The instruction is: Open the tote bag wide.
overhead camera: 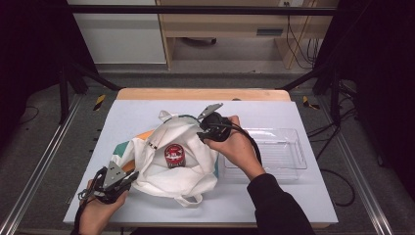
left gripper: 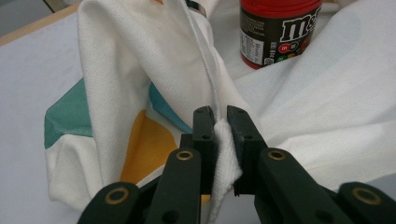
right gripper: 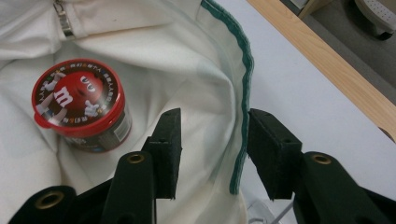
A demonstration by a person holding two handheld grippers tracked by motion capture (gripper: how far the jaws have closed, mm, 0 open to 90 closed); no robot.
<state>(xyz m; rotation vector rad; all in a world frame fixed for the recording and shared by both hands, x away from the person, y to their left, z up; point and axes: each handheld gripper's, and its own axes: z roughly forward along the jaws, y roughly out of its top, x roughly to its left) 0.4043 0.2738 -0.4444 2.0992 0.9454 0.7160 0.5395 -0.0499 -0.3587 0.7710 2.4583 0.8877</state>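
High view: candy tub (overhead camera: 174, 155) on bag (overhead camera: 161, 171) | L claw (left gripper: 222, 135) clamped on bag | R claw (right gripper: 212, 140) apart, straddling hem

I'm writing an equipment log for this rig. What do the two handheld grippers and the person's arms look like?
Both grippers, left gripper and right gripper, are black, each topped with a grey three-cornered plate and trailing a black cable. Up close, the jaws are matte black blocks on black links with brass-coloured rivets. The right arm wears a dark long sleeve; the left hand is bare.

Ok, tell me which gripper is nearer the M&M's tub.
Right. The right gripper is open astride the bag's green-edged rim, right beside the M&M's tub. The left gripper pinches the bag's near-left edge, farther off.
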